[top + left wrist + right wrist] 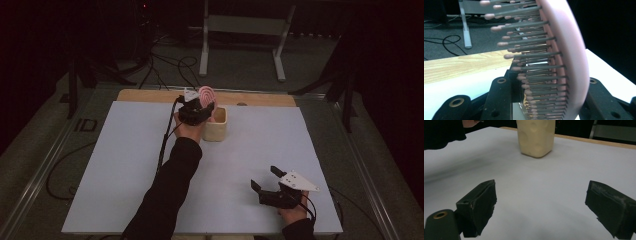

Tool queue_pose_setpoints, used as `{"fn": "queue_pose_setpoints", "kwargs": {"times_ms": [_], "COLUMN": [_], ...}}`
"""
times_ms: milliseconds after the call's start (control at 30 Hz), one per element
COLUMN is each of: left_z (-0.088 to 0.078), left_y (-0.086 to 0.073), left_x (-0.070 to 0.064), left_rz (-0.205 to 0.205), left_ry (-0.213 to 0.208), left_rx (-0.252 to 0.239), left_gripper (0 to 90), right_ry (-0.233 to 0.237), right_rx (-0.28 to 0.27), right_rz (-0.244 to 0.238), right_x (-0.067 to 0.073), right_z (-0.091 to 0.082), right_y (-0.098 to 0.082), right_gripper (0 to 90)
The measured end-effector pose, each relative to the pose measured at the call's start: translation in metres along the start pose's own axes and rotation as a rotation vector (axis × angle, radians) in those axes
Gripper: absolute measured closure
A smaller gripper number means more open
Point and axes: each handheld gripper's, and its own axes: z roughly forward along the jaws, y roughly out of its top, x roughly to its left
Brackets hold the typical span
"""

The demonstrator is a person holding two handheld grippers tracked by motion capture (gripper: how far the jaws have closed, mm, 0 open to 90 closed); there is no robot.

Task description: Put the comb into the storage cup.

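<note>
- Dim room; white table [125, 165] with a wooden strip along its far edge, cables and a metal stand on the floor beyond.
- Left gripper [202, 108] is at the far middle of the table, clenched on a pink hairbrush [206, 95]. The brush head stands upright above the jaws, just over the near-left rim of a cream cup [218, 126].
- In the left gripper view the hairbrush [571, 50] sits between the two black jaws, held low down, bristles facing left.
- Handling judgement: light, rigid plastic body; bristles flexible, so grip the handle or the solid back, not the pins. Smooth plastic may twist in the pads.
- Cup [536, 137] probably light; may tip if the brush knocks its rim.
- Right gripper [266, 181] rests at the near right, well apart from cup and brush, jaws spread wide with nothing between them.
</note>
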Motion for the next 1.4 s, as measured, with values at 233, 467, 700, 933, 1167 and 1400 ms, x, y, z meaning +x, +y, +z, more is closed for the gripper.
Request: {"fn": "queue_pose_setpoints", "kwargs": {"times_ms": [233, 467, 700, 933, 1167, 1400], "left_z": [0.001, 0.002, 0.0009, 0.0018, 0.0023, -0.0016], "left_y": [-0.0007, -0.0016, -0.0013, -0.0021, -0.0027, -0.0014], "left_x": [0.0026, 0.0035, 0.0032, 0.0025, 0.0002, 0.0], "left_rz": [0.011, 0.009, 0.02, 0.027, 0.03, 0.057], "left_ry": [0.019, 0.078, 0.133, 0.141, 0.138, 0.133], "left_rx": [0.01, 0.026, 0.024, 0.029, 0.03, 0.043], "left_gripper": [57.5, 38.5, 21.3, 17.7, 15.1, 9.9], "right_ry": [-0.001, -0.001, 0.0, -0.001, 0.0, 0.002], "right_rx": [-0.001, -0.001, 0.0, 0.0, -0.002, -0.001], "right_rz": [0.0, 0.002, -0.002, 0.0, 0.002, -0.002], "right_x": [0.0001, 0.0, 0.0005, 0.0004, 0.0003, 0.0009], "right_z": [-0.0003, -0.0005, -0.0003, -0.0005, -0.0008, 0.0002], "right_y": [0.0, 0.0, 0.0002, 0.0003, 0.0002, 0.0004], "right_gripper": [9.8, 9.8, 9.8, 9.8, 9.8, 9.8]}}
